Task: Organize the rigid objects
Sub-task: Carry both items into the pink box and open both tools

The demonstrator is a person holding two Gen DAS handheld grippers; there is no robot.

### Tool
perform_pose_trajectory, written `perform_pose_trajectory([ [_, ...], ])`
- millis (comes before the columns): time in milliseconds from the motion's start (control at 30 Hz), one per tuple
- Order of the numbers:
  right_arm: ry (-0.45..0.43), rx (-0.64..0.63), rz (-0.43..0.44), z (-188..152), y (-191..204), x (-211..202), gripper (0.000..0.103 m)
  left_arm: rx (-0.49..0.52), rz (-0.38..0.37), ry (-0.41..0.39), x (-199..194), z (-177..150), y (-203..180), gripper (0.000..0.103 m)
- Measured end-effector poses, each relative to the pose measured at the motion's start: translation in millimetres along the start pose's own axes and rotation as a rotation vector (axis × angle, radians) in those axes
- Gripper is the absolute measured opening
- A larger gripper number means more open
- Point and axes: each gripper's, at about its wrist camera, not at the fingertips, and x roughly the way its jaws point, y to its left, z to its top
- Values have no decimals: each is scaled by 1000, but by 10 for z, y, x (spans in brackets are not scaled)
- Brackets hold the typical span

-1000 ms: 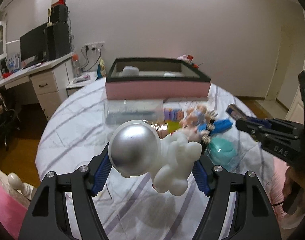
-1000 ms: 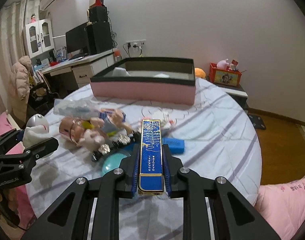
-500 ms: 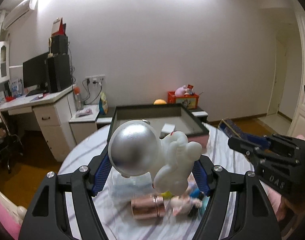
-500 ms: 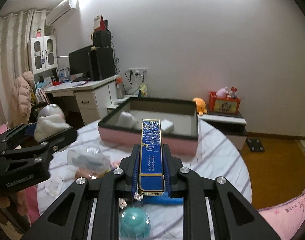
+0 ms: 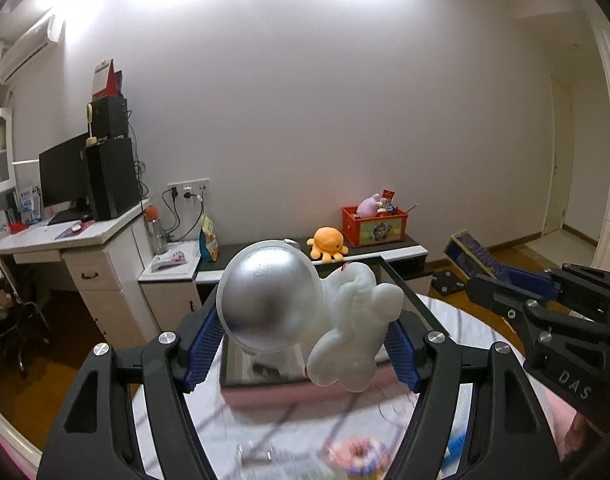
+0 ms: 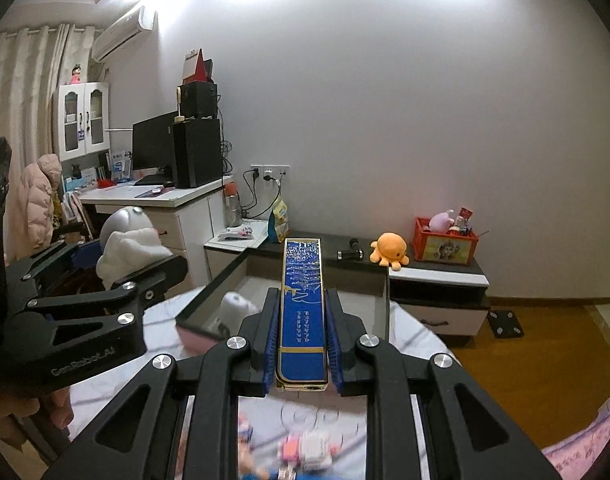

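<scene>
We see the right gripper [image 6: 301, 344] clamping a long blue box [image 6: 302, 312] above the pink-walled tray [image 6: 197, 338]; at left, the left gripper [image 6: 117, 260] grips a white astronaut figure [image 6: 127, 246].

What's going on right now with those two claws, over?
Left claw clamped on white astronaut figurine. Right claw clamped on long blue-and-gold box. Pink open-top box ahead, nothing blocking.
</scene>
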Motion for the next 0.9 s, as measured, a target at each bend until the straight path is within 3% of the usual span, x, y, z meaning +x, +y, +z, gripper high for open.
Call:
perform_pose_trajectory([
  [233, 39, 5, 10, 245, -118, 582, 21, 14, -4, 37, 641, 254, 109, 73],
  [467, 117, 0, -4, 331, -261, 1291, 21, 17, -35, 181, 1535, 254, 253, 73],
  [633, 232, 27, -3, 232, -398, 1839, 21, 32, -43, 319, 2112, 107, 263, 73],
  [800, 397, 62, -5, -4, -548, 2356, 21, 77, -121, 452, 2556, -51, 117, 73],
  [900, 473, 77, -5, -120, -614, 2554, 21, 130, -101, 531, 2772, -133, 18, 73],
])
